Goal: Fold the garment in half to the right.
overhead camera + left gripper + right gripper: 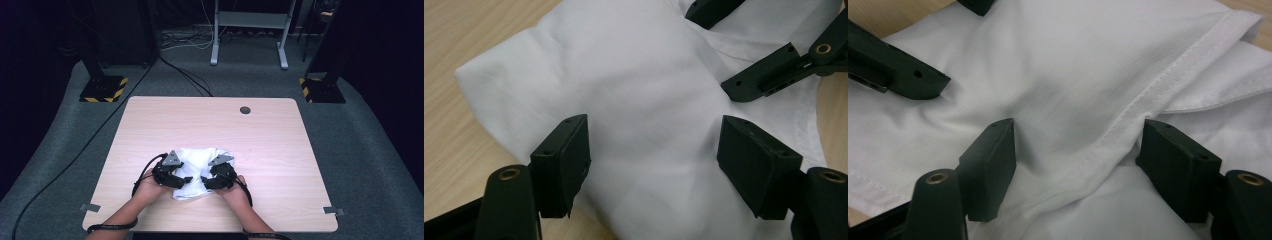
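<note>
Cloth, white and bunched into a rough fold, lies near the front edge of the tabletop, a little left of its middle. In the high view both hands come in from that edge, and the two tongs sit on the cloth side by side: the left gripper over its left part, the right gripper over its right part. Each points inward and slightly away from the person, so the fabric lies straight ahead of and under both. Neither hand is clearly nearer; they look about level.

The left gripper view looks along the left gripper, whose jaws stand wide apart with smooth cloth filling the gap between them. Nothing is pinched. The fold's long side runs from the wood at the upper left toward the lower right, and the other tongs show at the upper right, resting on the same cloth.

In the right gripper view, the right gripper is likewise spread, holding nothing. A stitched hem runs diagonally from the upper right down between the jaws, where one layer overlaps another. That hem is the relation that counts: it lies right in the gap, so closing here would likely catch the top layer's edge. The left tongs show at the upper left.
</note>
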Demonstrator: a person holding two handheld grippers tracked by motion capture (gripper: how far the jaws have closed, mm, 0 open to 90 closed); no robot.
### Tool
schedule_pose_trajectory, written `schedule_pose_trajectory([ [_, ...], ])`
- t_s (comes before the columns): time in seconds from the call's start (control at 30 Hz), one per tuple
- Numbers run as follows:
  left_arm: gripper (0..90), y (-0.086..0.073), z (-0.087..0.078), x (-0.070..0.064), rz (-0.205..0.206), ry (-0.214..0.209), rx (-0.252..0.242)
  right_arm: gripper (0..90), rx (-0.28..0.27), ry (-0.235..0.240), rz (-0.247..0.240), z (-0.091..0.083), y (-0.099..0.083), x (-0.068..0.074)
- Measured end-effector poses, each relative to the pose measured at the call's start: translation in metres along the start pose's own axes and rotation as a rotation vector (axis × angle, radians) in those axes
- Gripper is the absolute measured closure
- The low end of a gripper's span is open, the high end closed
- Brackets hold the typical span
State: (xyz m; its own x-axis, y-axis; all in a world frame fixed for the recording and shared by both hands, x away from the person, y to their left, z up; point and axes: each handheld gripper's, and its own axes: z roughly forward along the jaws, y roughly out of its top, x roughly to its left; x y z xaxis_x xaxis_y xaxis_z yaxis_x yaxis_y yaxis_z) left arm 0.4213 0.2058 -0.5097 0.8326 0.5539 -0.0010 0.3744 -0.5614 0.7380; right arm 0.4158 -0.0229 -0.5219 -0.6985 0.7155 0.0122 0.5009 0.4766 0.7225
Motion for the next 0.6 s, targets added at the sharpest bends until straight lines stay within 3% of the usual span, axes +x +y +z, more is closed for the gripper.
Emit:
schedule_pose_trajectory([
  [0.37,29.0,-0.003,-0.002,-0.016,0.002,-0.014,-0.01,29.6,-0.015,0.005,-0.005,-0.013,-0.015,0.006],
  [0.5,28.3,-0.004,-0.003,-0.014,-0.017,-0.032,-0.027,27.8,-0.016,0.026,-0.006,-0.014,-0.015,0.004],
  [0.6,24.4,-0.005,-0.004,-0.011,-0.053,-0.068,-0.046,25.3,-0.01,0.044,-0.006,-0.015,-0.014,0.003],
])
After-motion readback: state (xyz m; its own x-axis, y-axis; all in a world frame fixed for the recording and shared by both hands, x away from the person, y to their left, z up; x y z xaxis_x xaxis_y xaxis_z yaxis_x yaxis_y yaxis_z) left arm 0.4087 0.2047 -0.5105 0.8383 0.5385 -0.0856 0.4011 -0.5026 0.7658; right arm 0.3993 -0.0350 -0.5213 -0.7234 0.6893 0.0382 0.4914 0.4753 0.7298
